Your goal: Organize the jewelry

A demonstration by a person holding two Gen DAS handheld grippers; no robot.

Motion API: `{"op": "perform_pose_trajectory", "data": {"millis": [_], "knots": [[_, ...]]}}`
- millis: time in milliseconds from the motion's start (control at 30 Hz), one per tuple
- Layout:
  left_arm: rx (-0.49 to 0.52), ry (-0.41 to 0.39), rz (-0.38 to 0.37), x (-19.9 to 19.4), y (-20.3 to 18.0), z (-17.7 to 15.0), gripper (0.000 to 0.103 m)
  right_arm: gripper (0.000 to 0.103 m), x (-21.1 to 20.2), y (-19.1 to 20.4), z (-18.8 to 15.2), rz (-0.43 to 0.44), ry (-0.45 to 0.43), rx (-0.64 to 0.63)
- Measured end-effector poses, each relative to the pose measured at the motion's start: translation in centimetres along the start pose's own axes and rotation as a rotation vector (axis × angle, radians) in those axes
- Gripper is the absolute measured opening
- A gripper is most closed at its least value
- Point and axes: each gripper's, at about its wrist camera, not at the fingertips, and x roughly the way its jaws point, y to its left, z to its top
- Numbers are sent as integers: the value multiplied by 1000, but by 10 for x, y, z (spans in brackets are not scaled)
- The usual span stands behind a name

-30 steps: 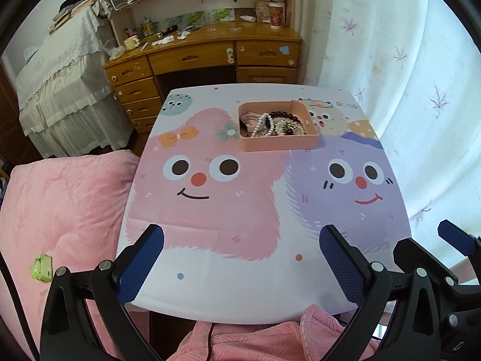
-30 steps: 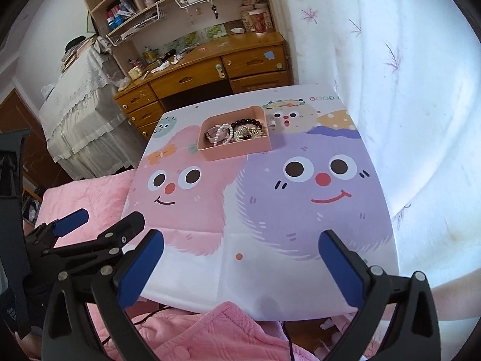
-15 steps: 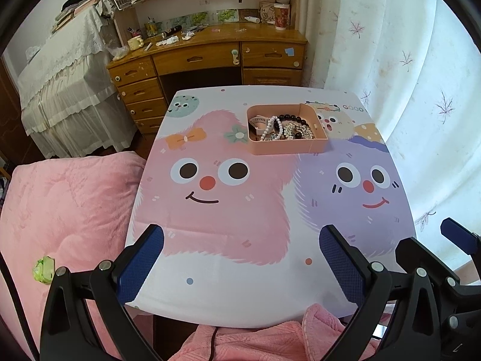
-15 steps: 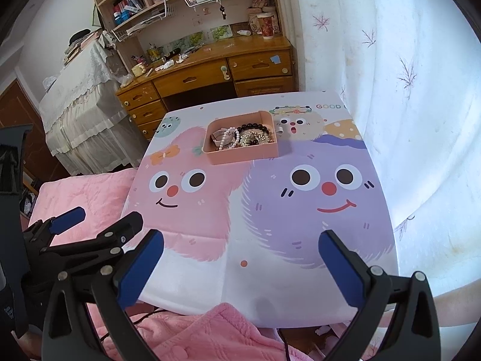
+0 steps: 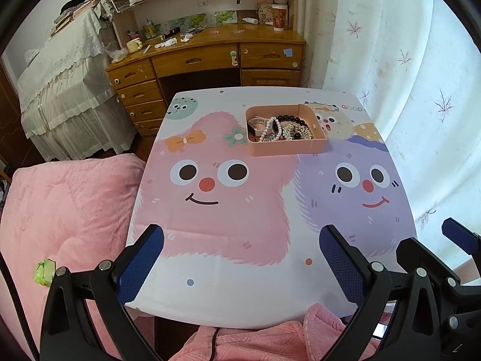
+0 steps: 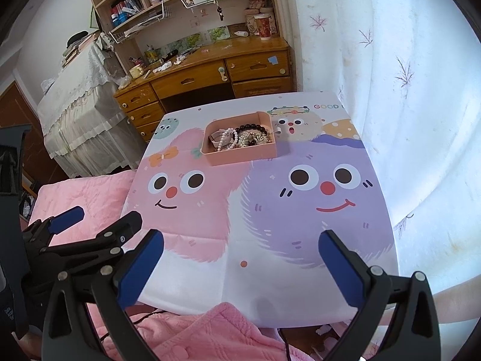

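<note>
A pink tray [image 5: 318, 146] stands at the far side of the table [image 5: 240, 294]; it also shows in the right wrist view [image 6: 240, 158]. It holds a white pearl string [image 5: 272, 128], a black bead bracelet [image 5: 293, 118], a gold piece [image 5: 296, 132] and a watch-like piece [image 5: 255, 123], tangled together. My left gripper [image 5: 240, 258] is open and empty above the table's near edge. My right gripper [image 6: 240, 261] is open and empty beside it, to the right; its fingers [image 5: 460, 234] show in the left wrist view.
The table wears a cloth [image 6: 300, 210] with pink and purple cartoon faces. A pink quilt [image 5: 66, 210] lies to the left, a pink towel [image 6: 195, 331] below the near edge. A wooden desk [image 5: 210, 57] stands behind. A white curtain [image 5: 405, 90] hangs at the right.
Both grippers have pulled back and risen a little, so the table and tray sit lower and smaller in view. Both stay open and empty.
</note>
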Motion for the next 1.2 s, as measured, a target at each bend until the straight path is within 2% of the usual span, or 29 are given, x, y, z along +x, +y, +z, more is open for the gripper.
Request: {"op": "perform_pose_trajectory", "data": {"millis": [633, 1200], "knots": [[0, -3, 24, -3, -10, -7, 102, 103, -1, 0, -3, -1, 1, 3], [17, 22, 27, 0, -19, -3, 102, 103, 3, -18, -6, -4, 26, 13]]}}
